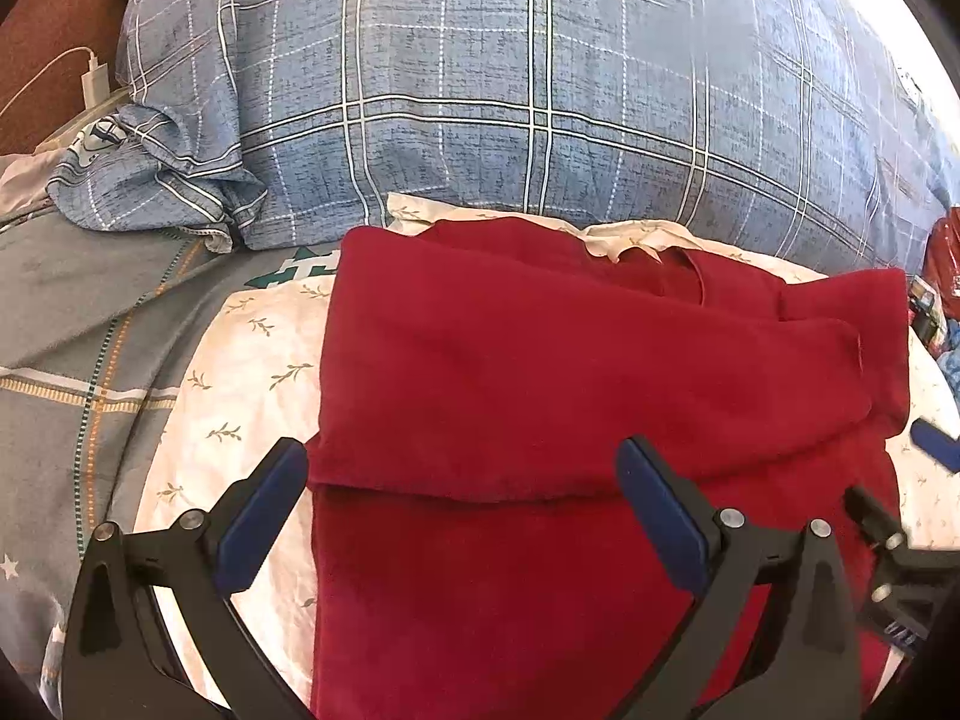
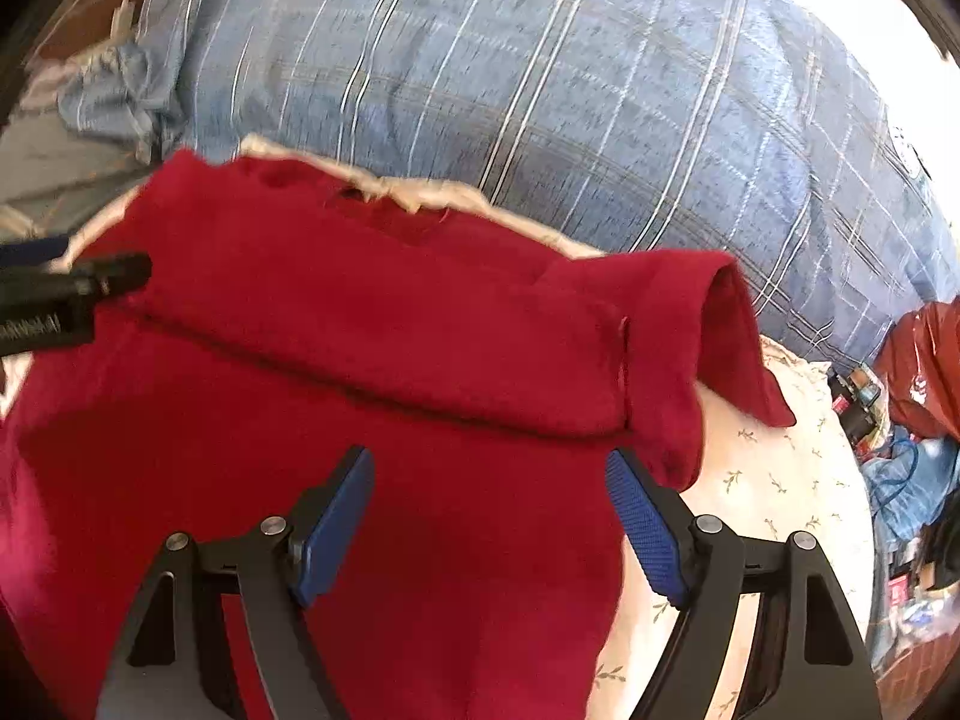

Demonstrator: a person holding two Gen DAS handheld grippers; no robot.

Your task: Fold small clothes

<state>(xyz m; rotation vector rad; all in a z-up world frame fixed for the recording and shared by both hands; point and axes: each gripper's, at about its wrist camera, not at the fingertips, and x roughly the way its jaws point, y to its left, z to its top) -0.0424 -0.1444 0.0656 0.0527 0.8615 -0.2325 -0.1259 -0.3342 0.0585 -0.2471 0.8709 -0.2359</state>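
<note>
A dark red garment (image 1: 540,372) lies partly folded on a white leaf-print cloth (image 1: 240,384), its far part doubled over toward me. It also shows in the right wrist view (image 2: 360,324), with one sleeve end (image 2: 738,348) lifted at the right. My left gripper (image 1: 462,462) is open and empty, just above the folded edge near the garment's left side. My right gripper (image 2: 489,474) is open and empty above the garment's right part. The left gripper's body (image 2: 66,294) shows at the left edge of the right wrist view.
A big blue plaid pillow (image 1: 540,90) lies behind the garment. A grey plaid bed sheet (image 1: 72,330) spreads to the left. A white charger and cable (image 1: 96,81) sit at far left. Red bags and clutter (image 2: 900,384) stand at the right.
</note>
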